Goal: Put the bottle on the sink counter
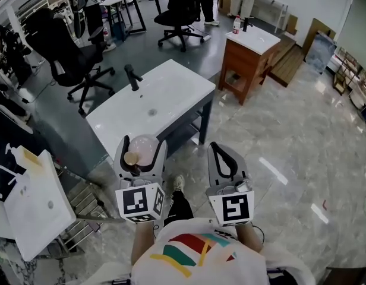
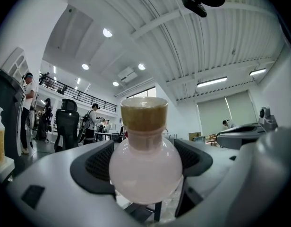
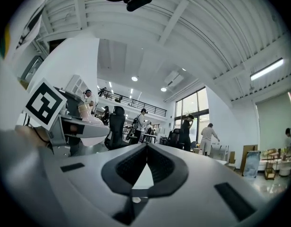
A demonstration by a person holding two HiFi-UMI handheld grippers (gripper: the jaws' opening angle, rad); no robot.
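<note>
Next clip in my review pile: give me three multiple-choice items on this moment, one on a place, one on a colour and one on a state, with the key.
1. Where is the bottle?
A. standing on the sink counter
B. between the jaws of the left tool
C. lying on the floor

2. What colour is the bottle's body?
A. dark green
B. blue
C. pale pink

3. How do the jaws of the right tool stand?
A. together, nothing between them
B. wide apart
C. shut on a cup

Key:
1 B, the left tool's jaws grip the round body and the sink counter bears no bottle.
2 C, the body is pale pink under a brown stopper.
3 A, the right gripper view shows the jaws meeting on nothing.
</note>
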